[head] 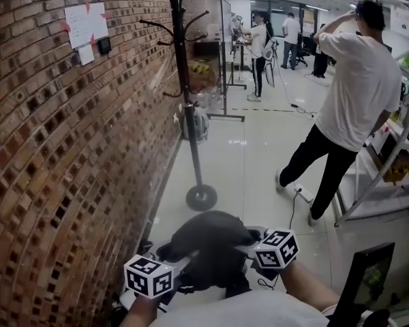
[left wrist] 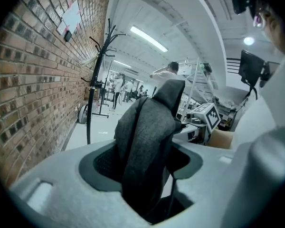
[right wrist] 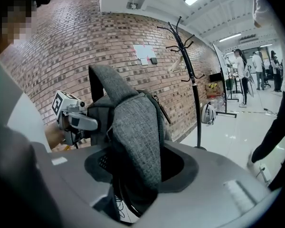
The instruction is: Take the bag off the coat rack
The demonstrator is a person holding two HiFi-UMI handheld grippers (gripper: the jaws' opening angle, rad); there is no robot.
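Bag (head: 208, 245): dark grey fabric, lower centre of the head view; off the coat rack and well apart from it, held up between the two grippers.
Left gripper (left wrist: 145, 175): lower left in the head view; jaws clamped on a thick fold of the bag's grey fabric.
Right gripper (right wrist: 133, 175): lower centre-right in the head view; jaws clamped on the bag's other side.
Coat rack (head: 184, 87): black, upright on a round base, upper centre, just beside the brick wall (head: 61, 155).
Paper sheets (head: 86, 24): white, on the wall, upper left.
Person (head: 358, 94): white shirt, dark trousers, right of frame, standing on the pale floor (head: 259, 162).
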